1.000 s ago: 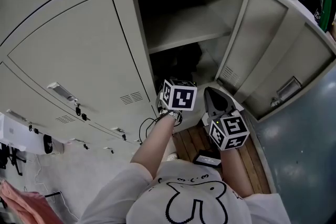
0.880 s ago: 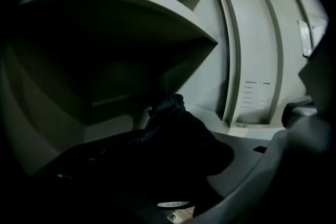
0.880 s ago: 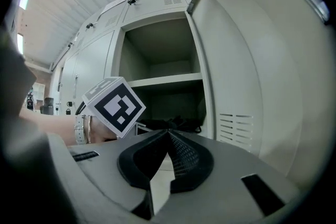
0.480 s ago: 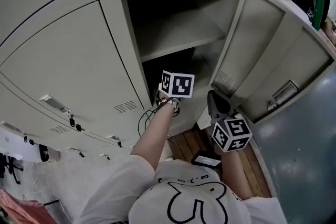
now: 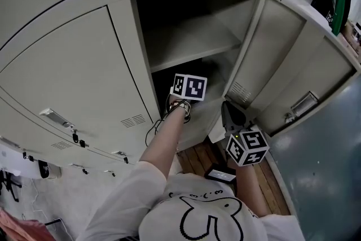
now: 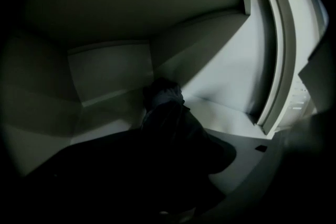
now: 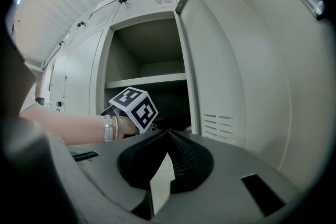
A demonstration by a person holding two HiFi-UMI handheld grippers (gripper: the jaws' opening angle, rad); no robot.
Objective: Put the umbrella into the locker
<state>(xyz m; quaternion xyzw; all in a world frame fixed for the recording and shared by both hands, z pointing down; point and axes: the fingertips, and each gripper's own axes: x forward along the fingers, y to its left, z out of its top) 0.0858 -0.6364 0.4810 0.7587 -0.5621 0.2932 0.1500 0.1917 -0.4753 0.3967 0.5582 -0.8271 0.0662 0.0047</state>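
Nearest, the right gripper (image 7: pixel 167 132) hangs at the person's side above the wooden floor (image 5: pixel 197 158). It is clenched with nothing in it, its tips meeting on empty air. It plays no part at this point.

Further forward, the left gripper (image 5: pixel 188 88) reaches into the mouth of the open locker (image 5: pixel 144 36), at the lower compartment under the shelf (image 5: pixel 186 39). The locker door (image 5: pixel 265 59) is swung wide to the right.

Deeper in, the left gripper view shows the umbrella (image 6: pixel 165 102), a dark folded bundle. It lies on the floor of that lower compartment, its far end near the back corner. Its near end runs into the black shape of the left gripper's jaws. It is too dark there to tell whether they grip it or have let go.

Nothing shows on the shelf, and nothing else in the lower space.

The task looks nearly done, since the umbrella is inside. What seems left is releasing it, if it is held, drawing the arm out, and perhaps shutting the door.
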